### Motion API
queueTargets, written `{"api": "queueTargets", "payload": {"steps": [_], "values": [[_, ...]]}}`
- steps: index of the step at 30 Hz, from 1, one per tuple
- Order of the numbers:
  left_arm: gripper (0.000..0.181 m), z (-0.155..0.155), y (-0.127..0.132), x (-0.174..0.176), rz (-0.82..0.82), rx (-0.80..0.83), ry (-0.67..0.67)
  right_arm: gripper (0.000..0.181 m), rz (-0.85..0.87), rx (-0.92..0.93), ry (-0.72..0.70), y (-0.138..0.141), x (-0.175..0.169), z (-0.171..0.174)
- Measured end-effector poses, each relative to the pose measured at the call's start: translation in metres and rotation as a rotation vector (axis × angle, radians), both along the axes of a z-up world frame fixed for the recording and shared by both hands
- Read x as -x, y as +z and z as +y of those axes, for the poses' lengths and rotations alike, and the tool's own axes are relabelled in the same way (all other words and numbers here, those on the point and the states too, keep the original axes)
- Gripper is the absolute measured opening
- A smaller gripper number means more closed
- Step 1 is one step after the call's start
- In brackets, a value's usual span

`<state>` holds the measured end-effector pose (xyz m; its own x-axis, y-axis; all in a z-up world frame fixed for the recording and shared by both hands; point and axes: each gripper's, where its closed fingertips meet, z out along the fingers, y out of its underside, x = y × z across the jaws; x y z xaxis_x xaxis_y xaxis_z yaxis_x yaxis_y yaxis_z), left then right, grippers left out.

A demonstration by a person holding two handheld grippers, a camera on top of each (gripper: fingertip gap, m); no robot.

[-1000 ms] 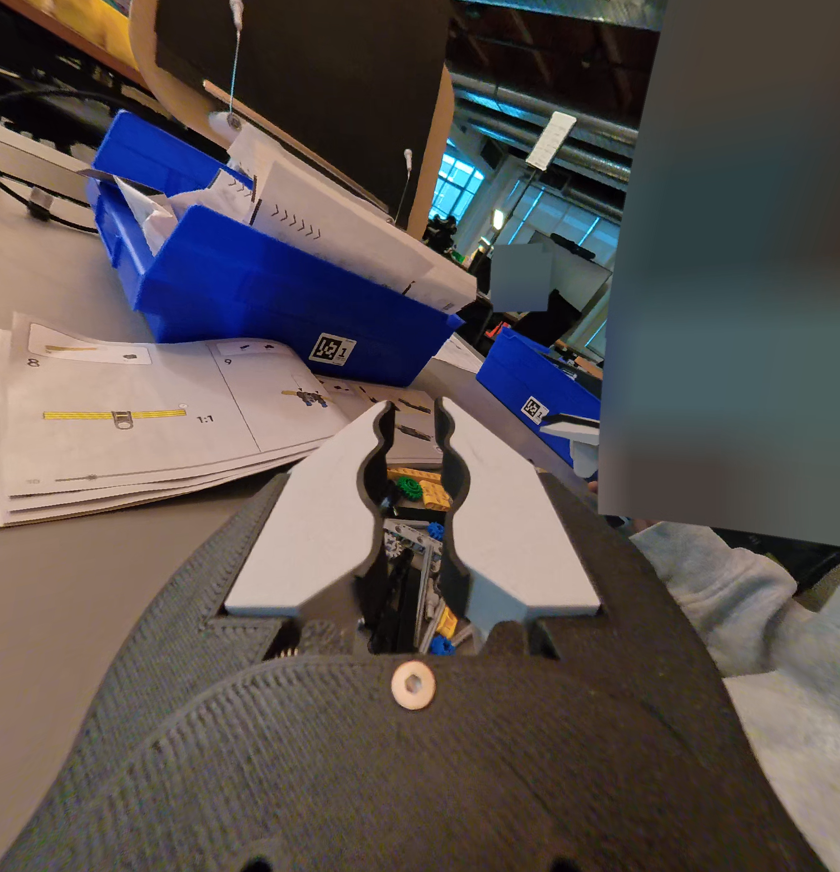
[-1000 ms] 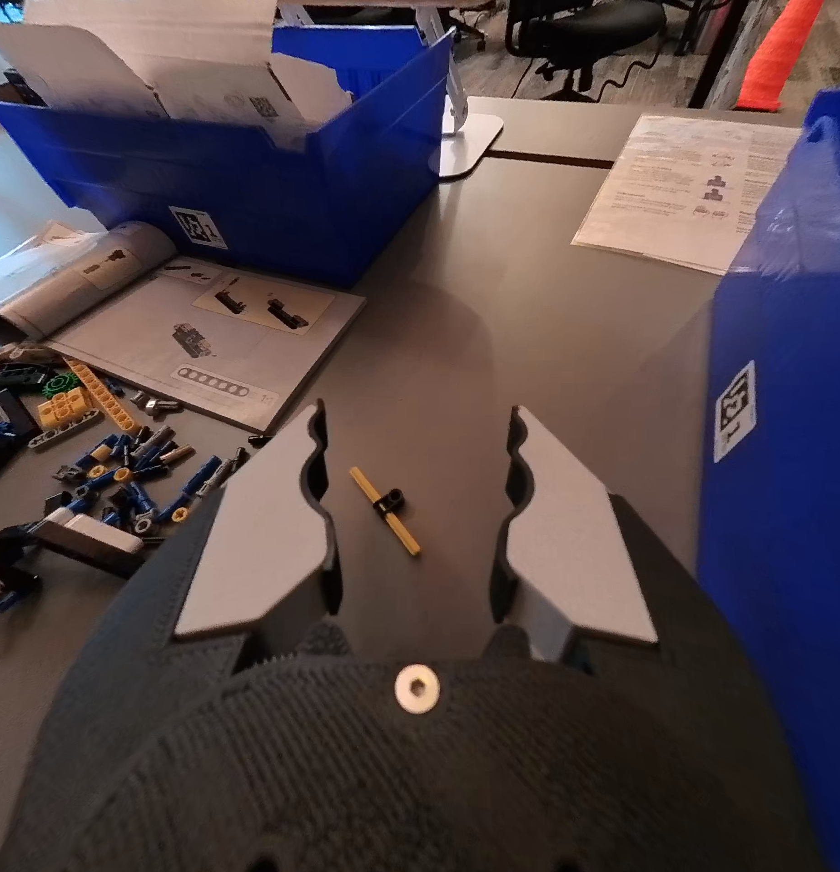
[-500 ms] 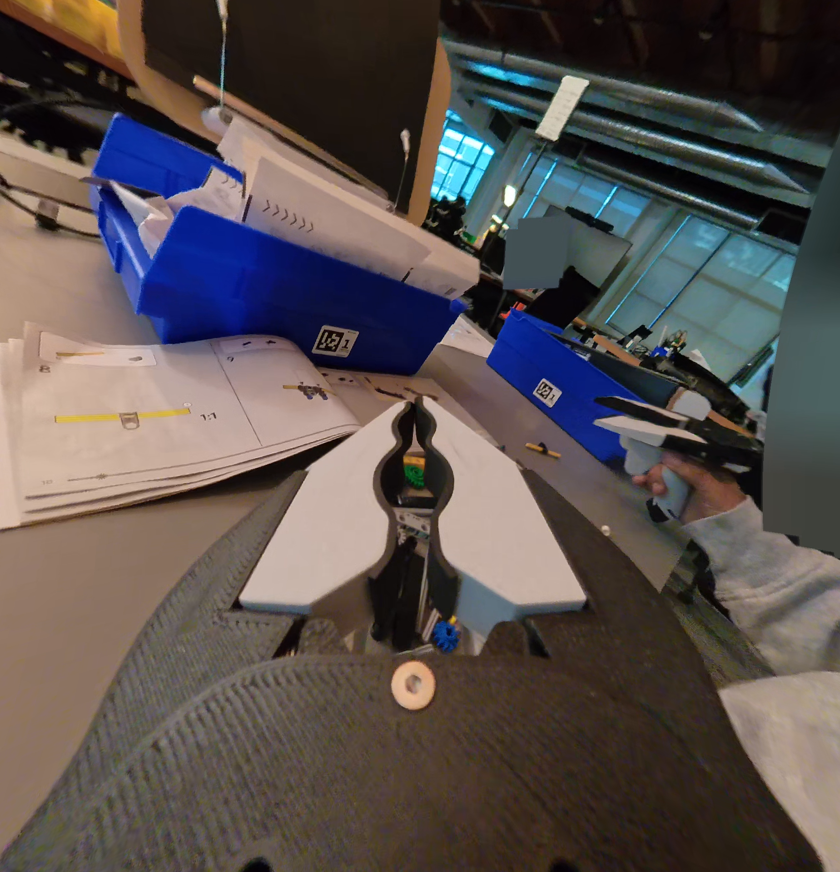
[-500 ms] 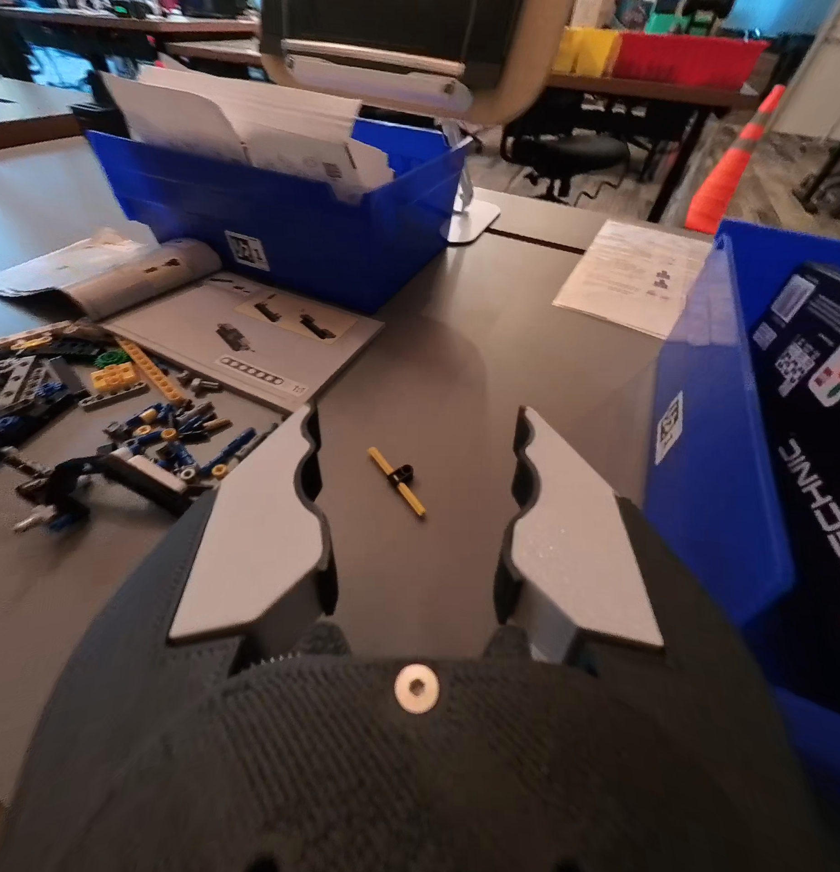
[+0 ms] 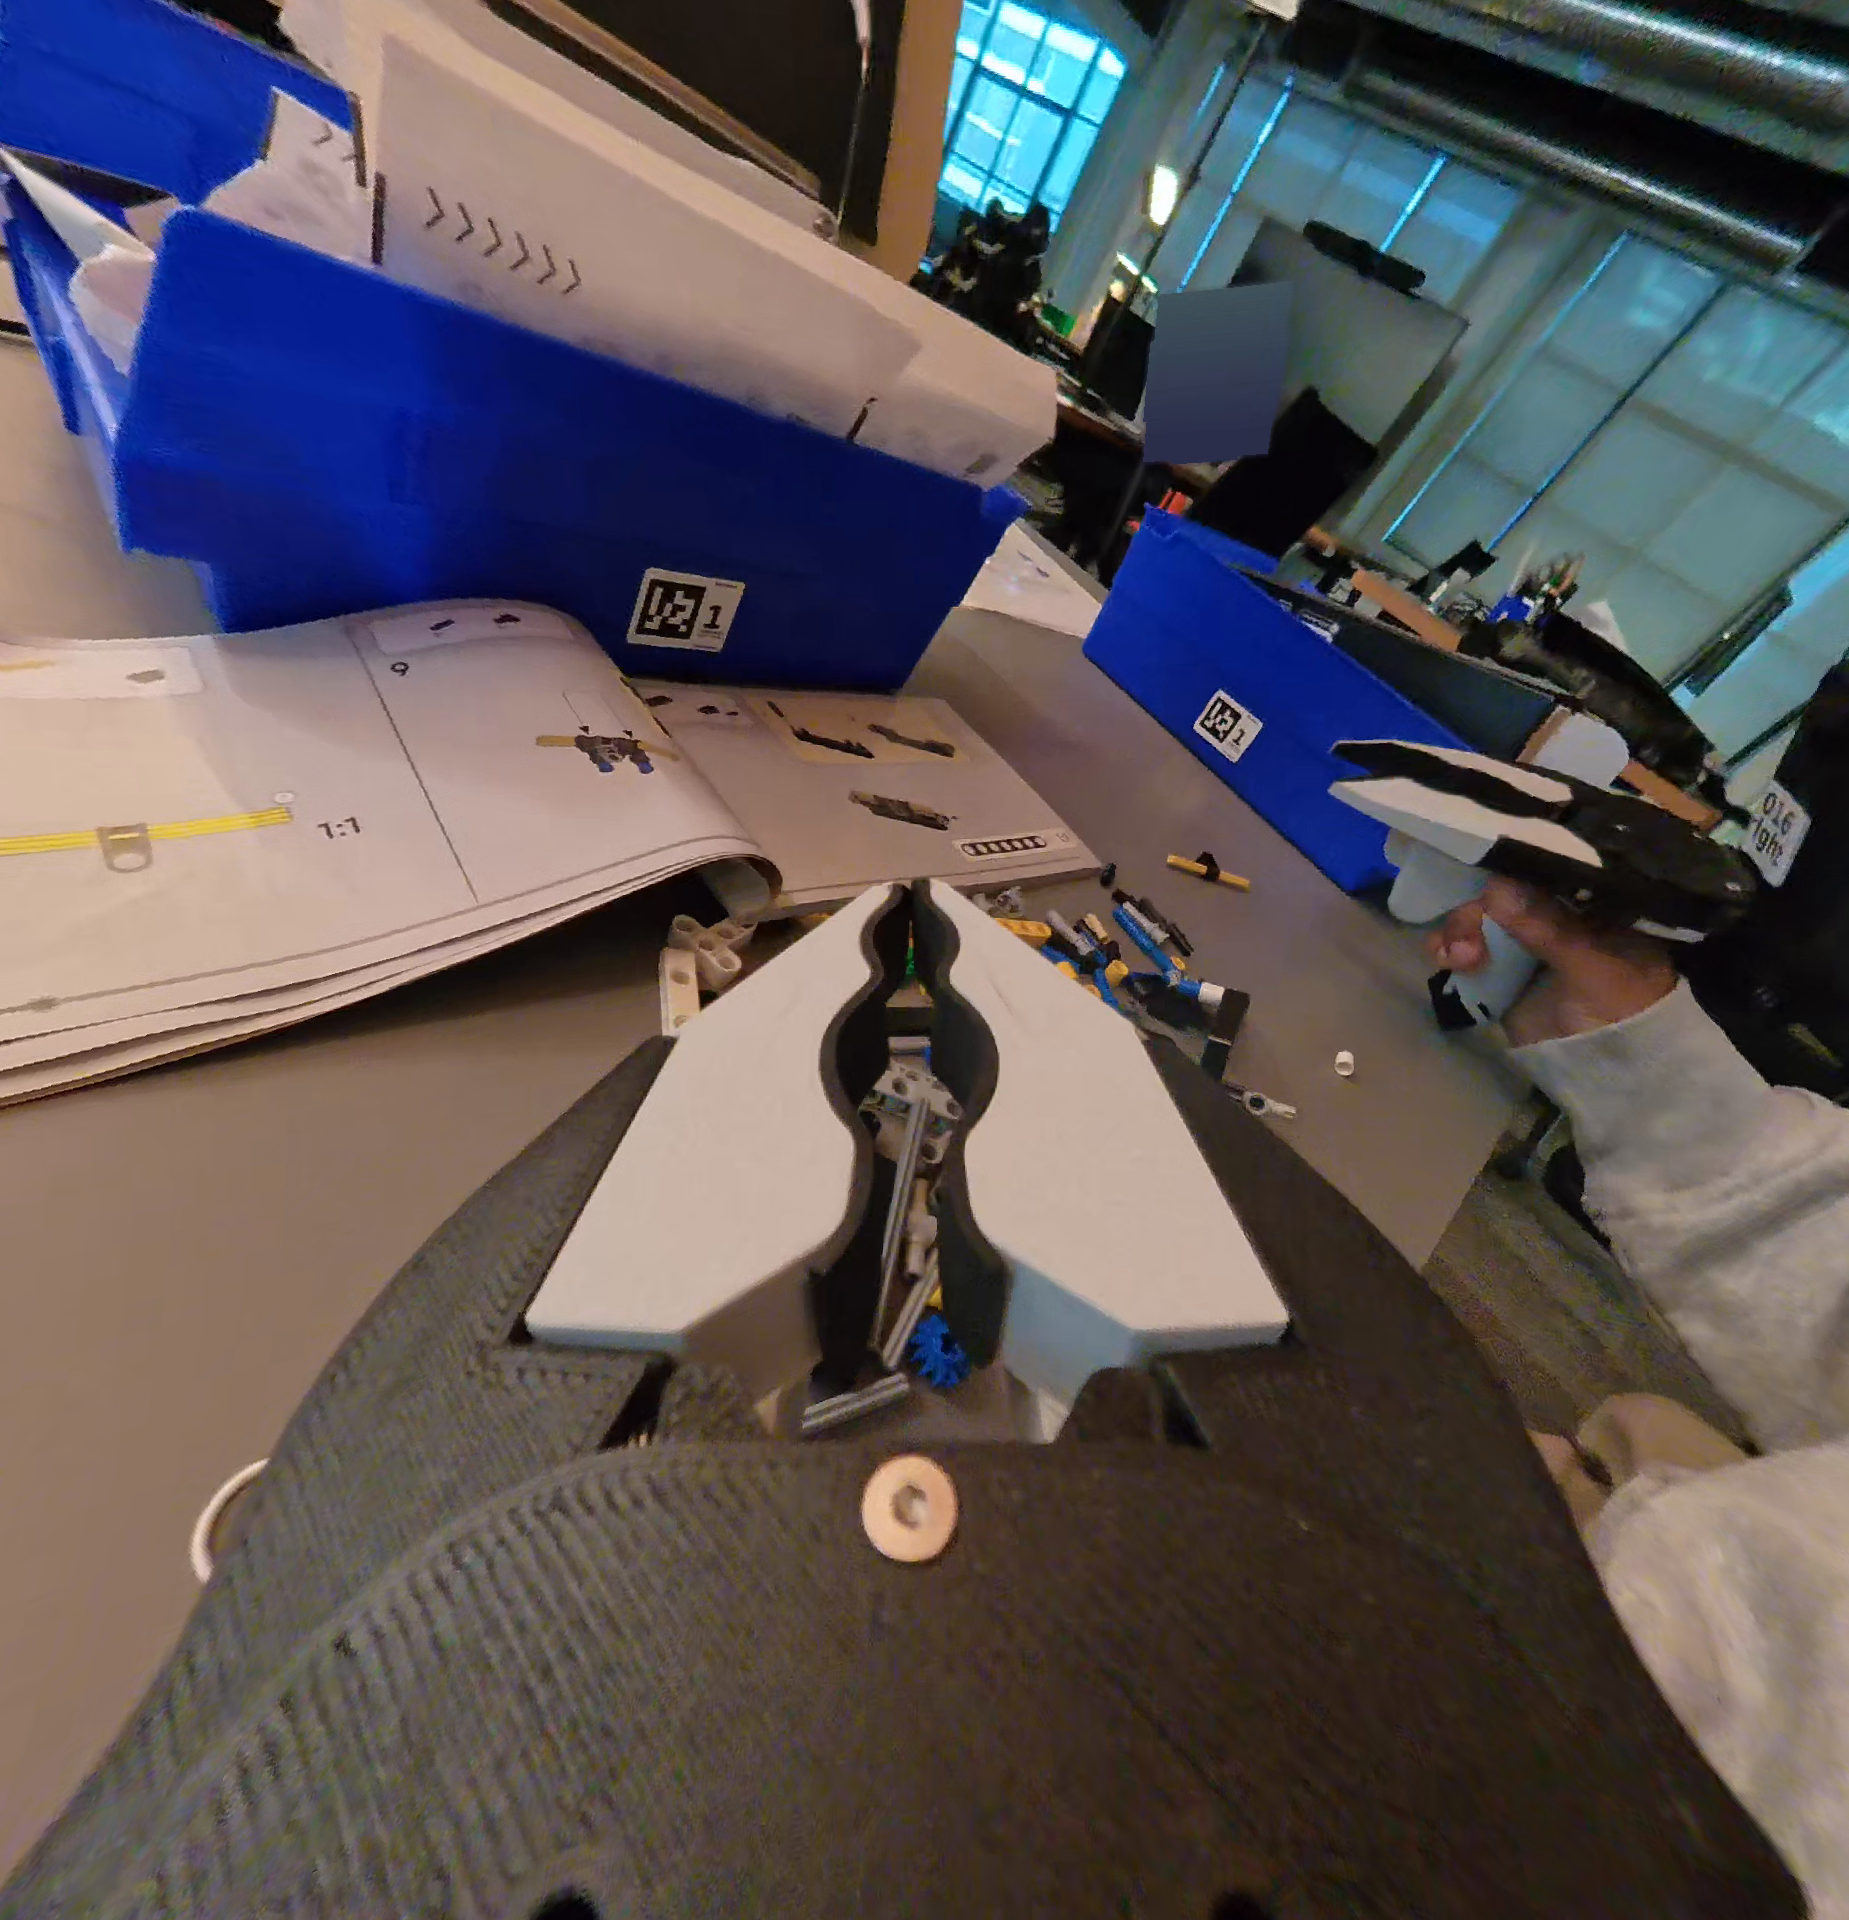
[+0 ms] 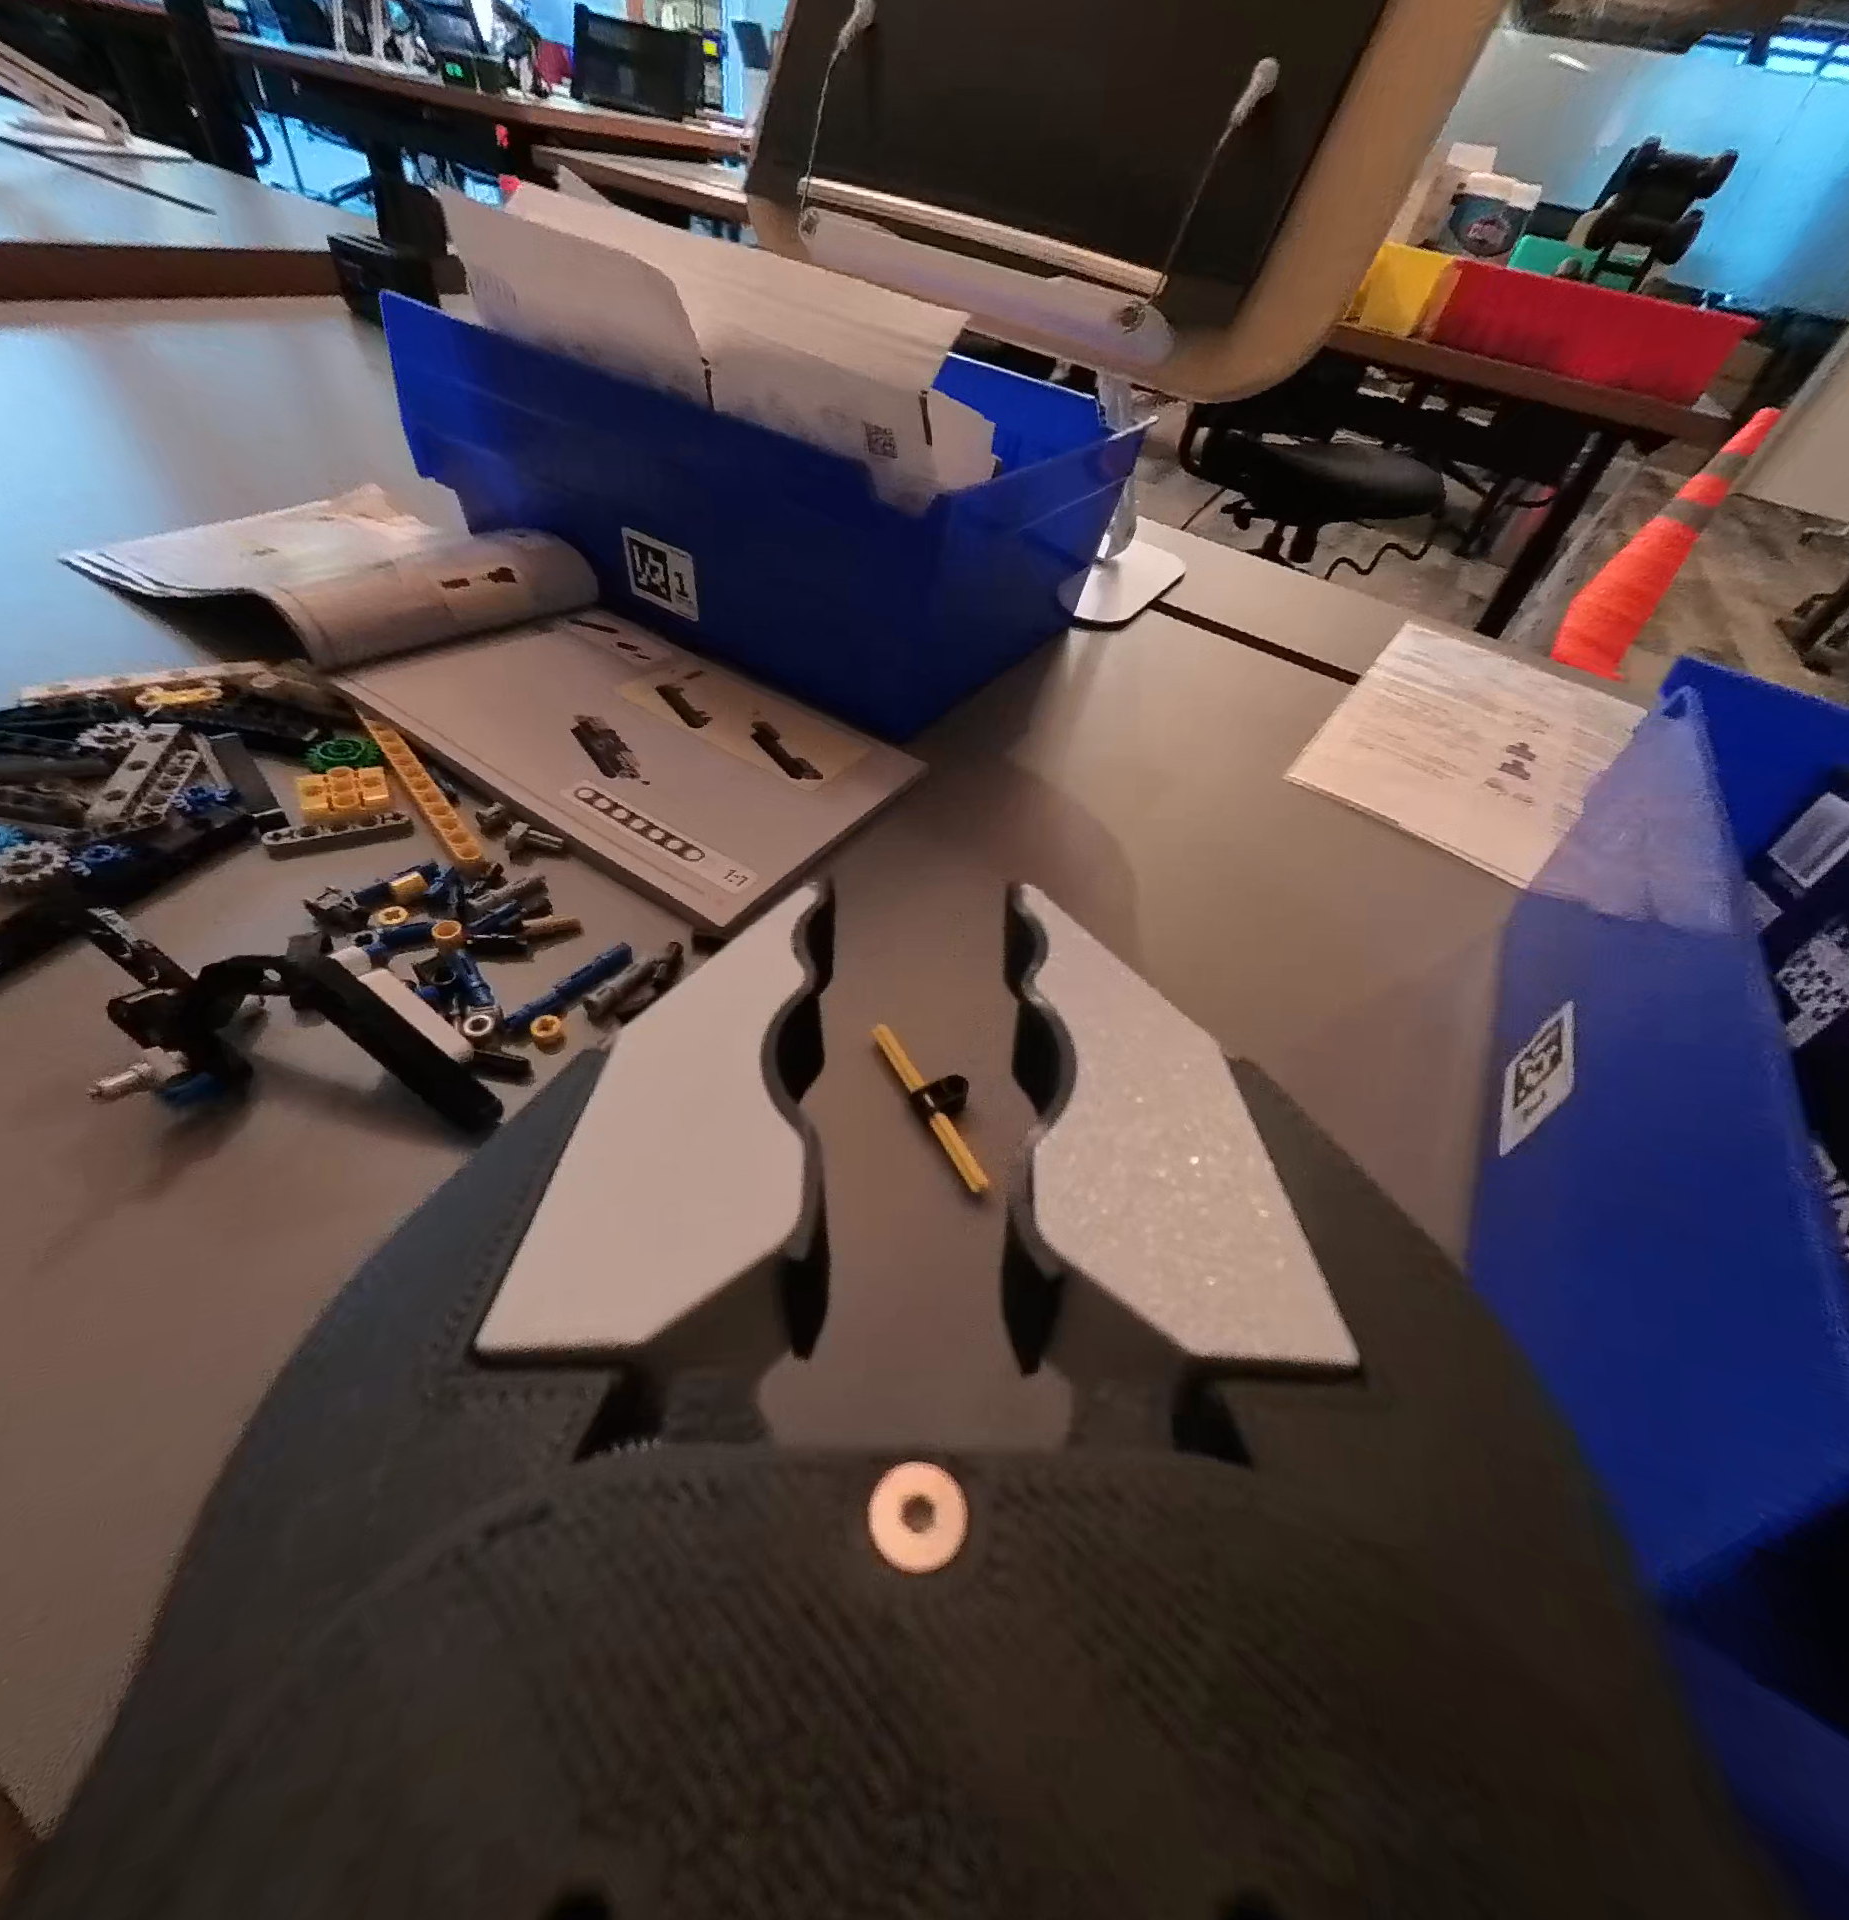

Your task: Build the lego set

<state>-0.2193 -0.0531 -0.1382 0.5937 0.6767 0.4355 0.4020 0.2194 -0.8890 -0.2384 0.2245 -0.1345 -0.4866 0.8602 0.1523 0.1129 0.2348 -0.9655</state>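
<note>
While the left tongs [image 5: 912, 904] stay out of it, pinched shut with nothing held, the thin yellow plastic stick with a small black clip [image 6: 930, 1108] lies on the grey bench [image 6: 1190, 894] between the open right tongs [image 6: 915, 914], running from 11 to 5 o'clock.

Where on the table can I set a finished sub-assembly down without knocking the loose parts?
Bare tabletop lies between the open manual, the paper sheet and the right-hand blue bin; only the yellow axle lies there. It is crowded left of the manual, around the loose parts pile.
</note>
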Motion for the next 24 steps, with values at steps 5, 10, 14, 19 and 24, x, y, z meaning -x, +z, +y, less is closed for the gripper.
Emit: {"api": "queueTargets", "payload": {"steps": [5, 10, 14, 19, 24], "values": [[0.000, 0.003, 0.004, -0.004, 0.036, 0.008, -0.015, 0.061, 0.015, -0.024, -0.049, 0.003, 0.001, 0.002], [0.000, 0.002, 0.008, -0.007, 0.076, 0.018, -0.002, 0.072, -0.015, 0.024, -0.077, 0.001, 0.000, 0.011], [0.000, 0.001, 0.006, -0.007, 0.067, 0.028, 0.004, 0.075, -0.035, 0.082, -0.077, -0.001, 0.001, 0.014], [0.000, 0.004, -0.001, -0.001, 0.016, 0.049, -0.005, 0.078, -0.122, 0.103, -0.104, -0.013, 0.010, 0.018], [0.000, 0.004, -0.007, 0.014, -0.060, -0.014, -0.015, 0.069, -0.261, 0.123, -0.067, -0.030, 0.017, 0.014]]}}
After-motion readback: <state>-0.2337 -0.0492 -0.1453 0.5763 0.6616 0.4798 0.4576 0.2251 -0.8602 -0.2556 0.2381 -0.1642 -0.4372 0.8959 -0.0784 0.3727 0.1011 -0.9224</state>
